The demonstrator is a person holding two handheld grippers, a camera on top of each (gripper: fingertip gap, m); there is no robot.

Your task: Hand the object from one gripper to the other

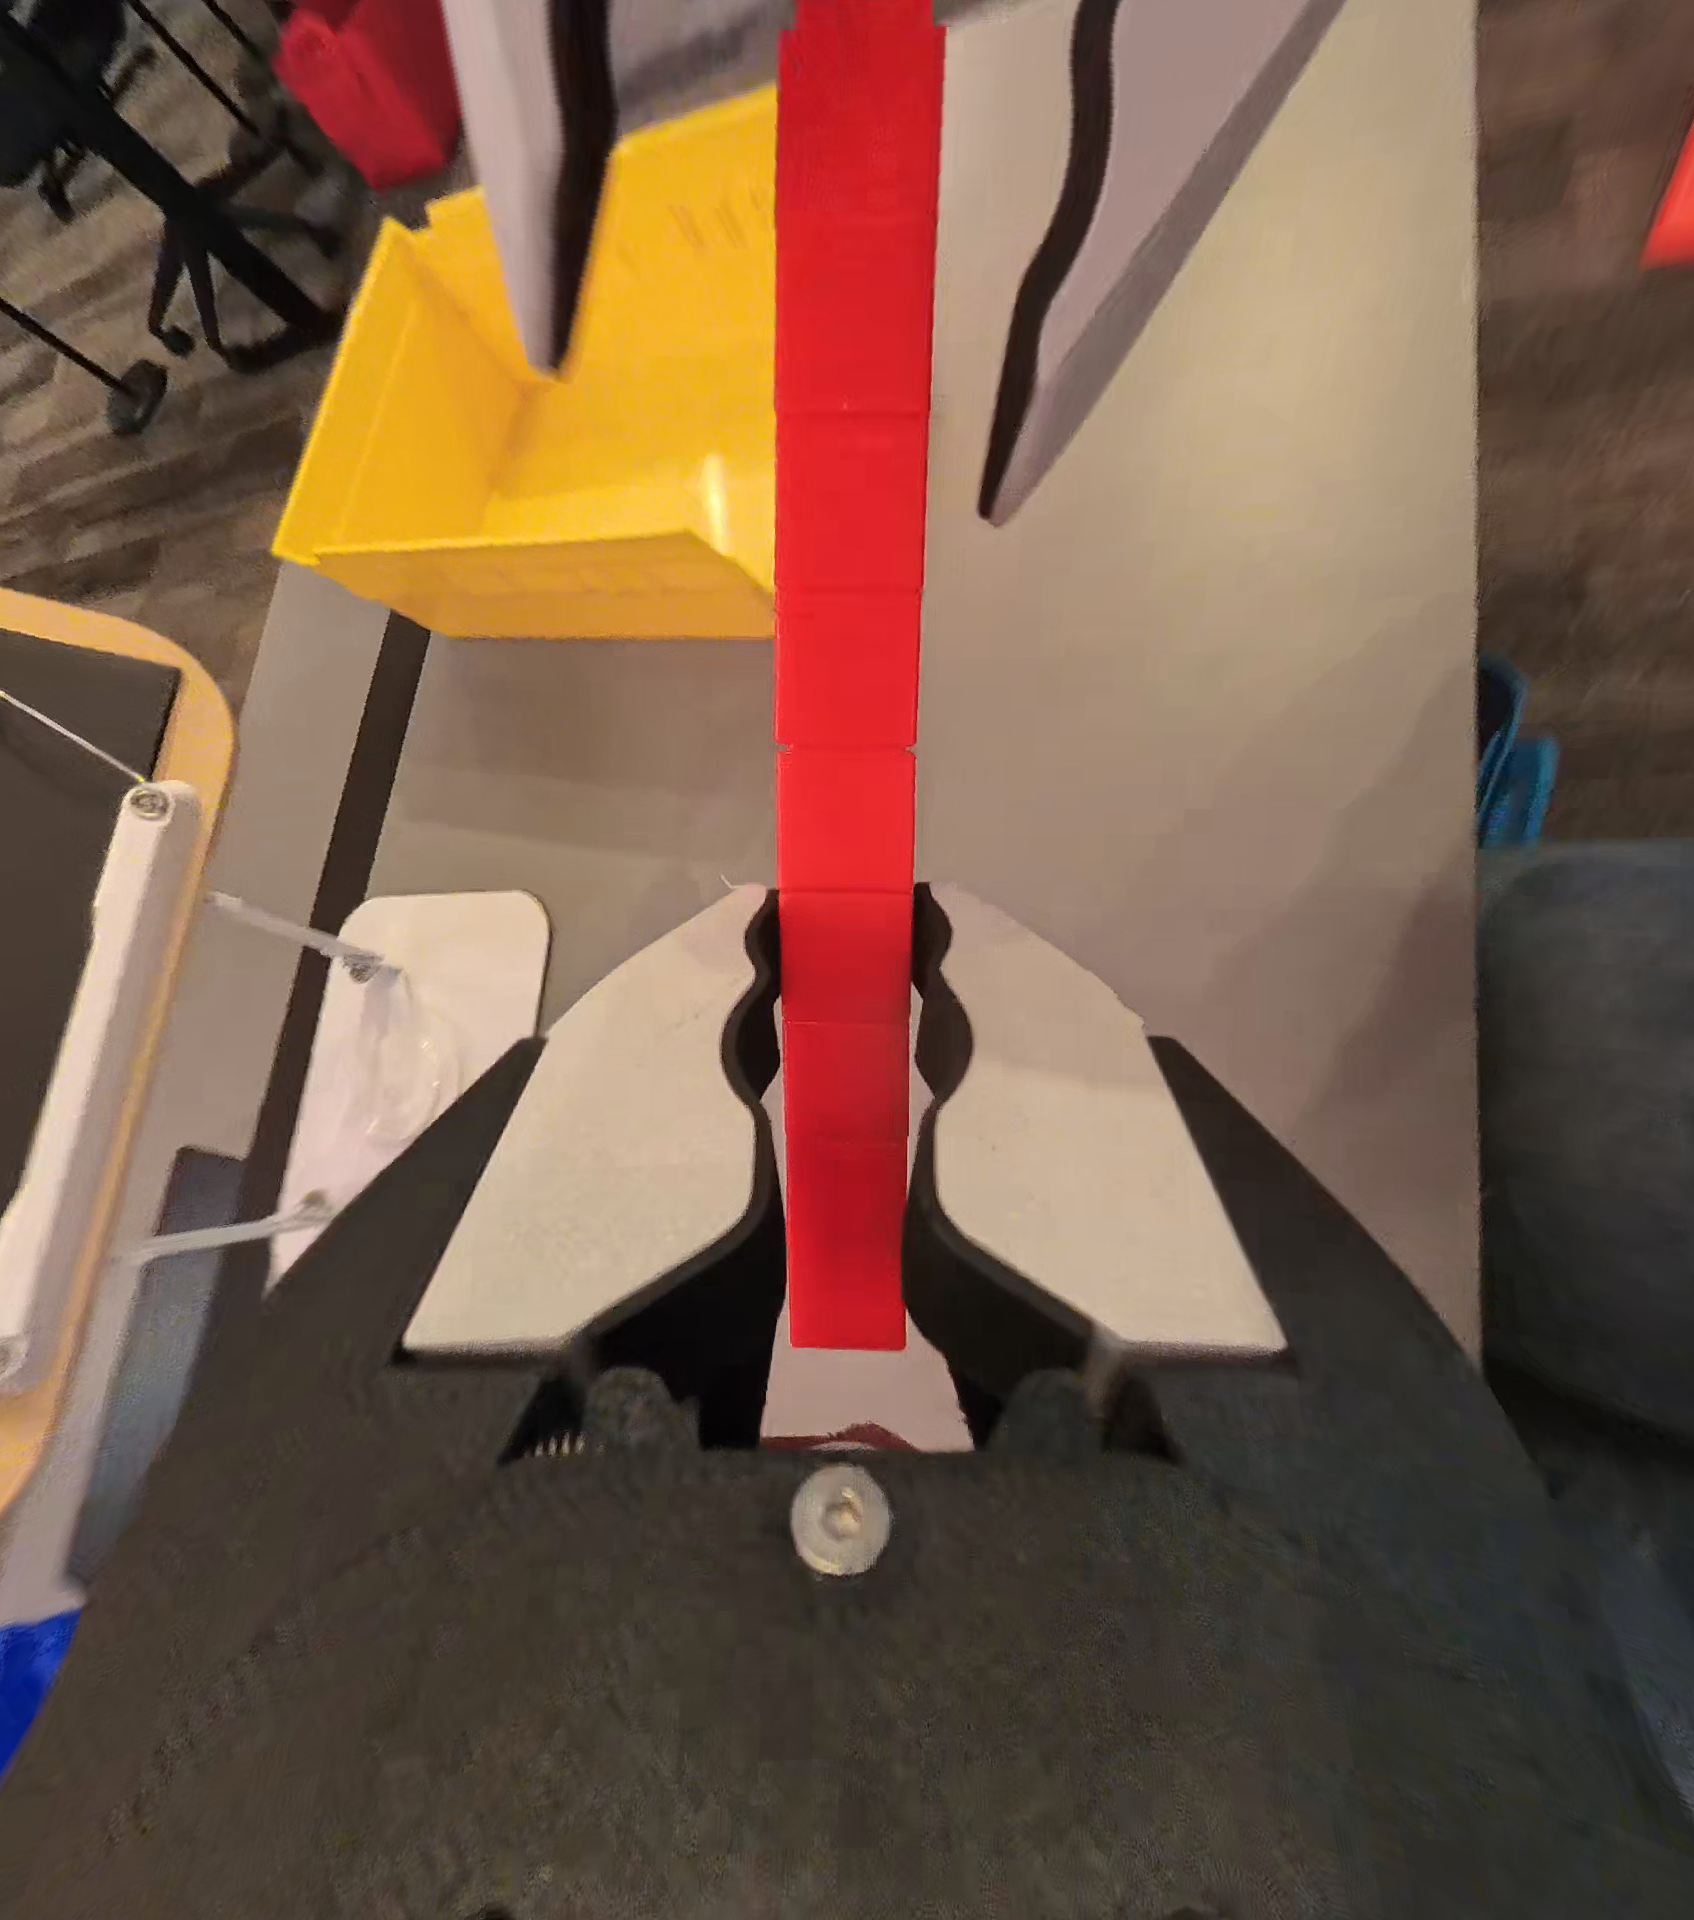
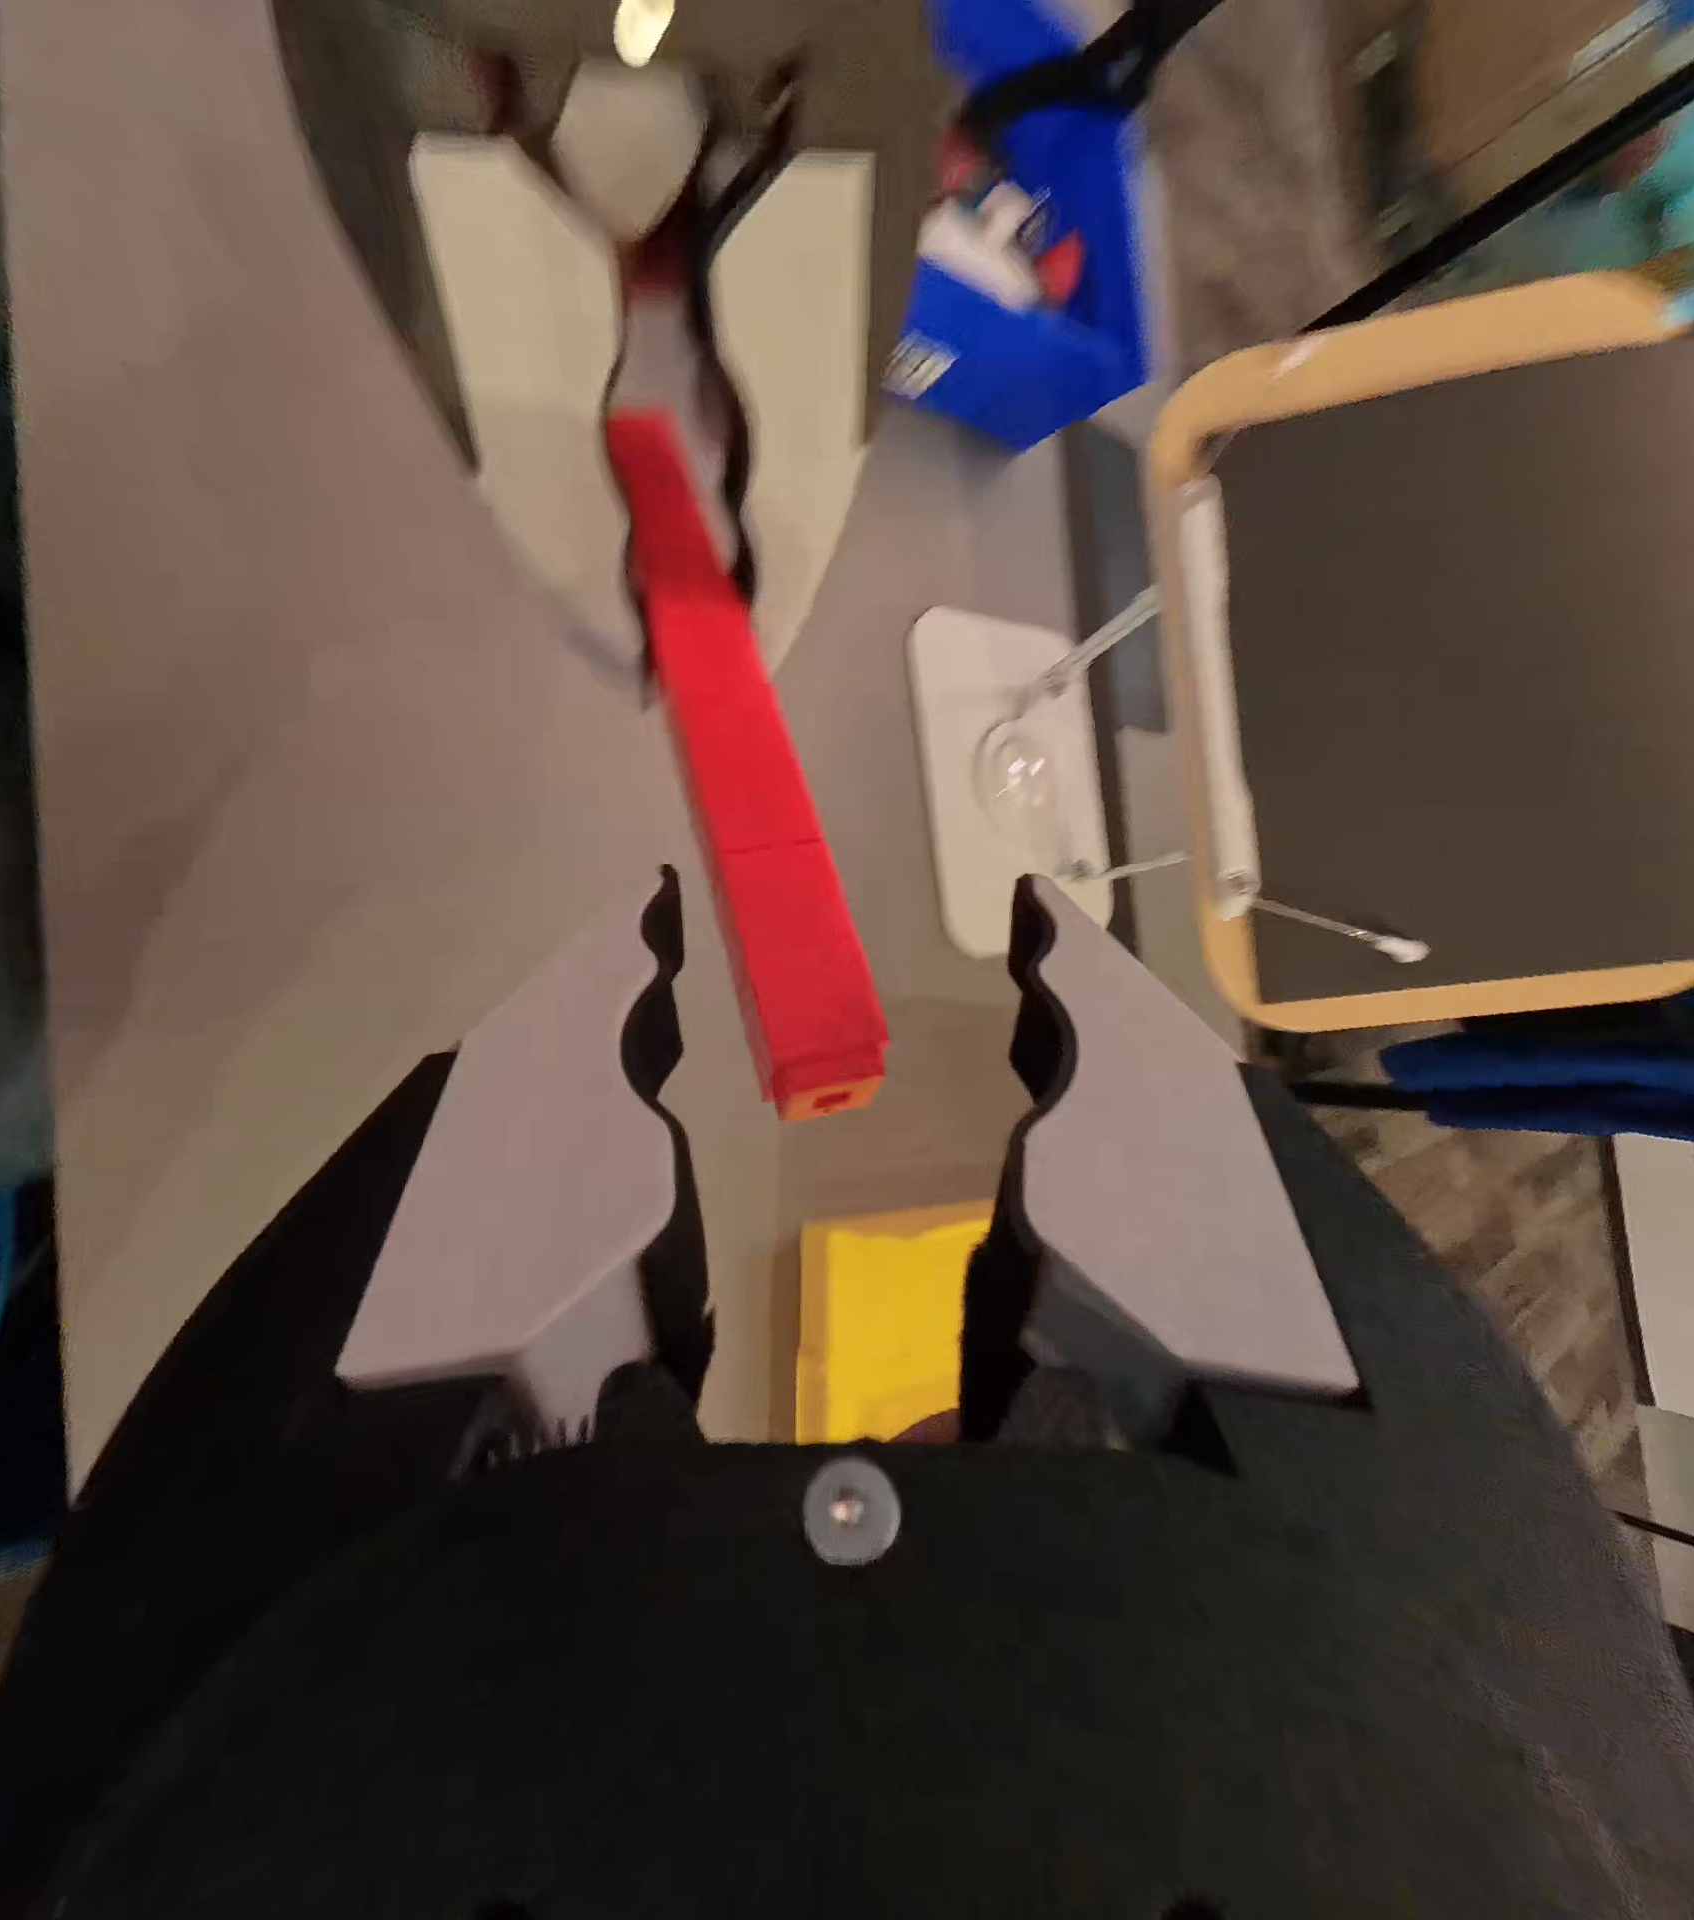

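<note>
Object: red block rod, centre of frame in left wrist view, held in air above grey desk.
Left hand-held gripper: clamped on rod's near end; long free end sticks out, prob. so the other side can take it.
Right hand-held gripper: jaws spread wide, nothing held; rod's free tip sits between its fingers w/o touching, a bit right of centre.
Stage: judged pre-grasp; right must close before left lets go.
Risk: rod is jointed cubes, may flex/snap.
Bkgd: yellow bin upper left of left wrist view.
</note>
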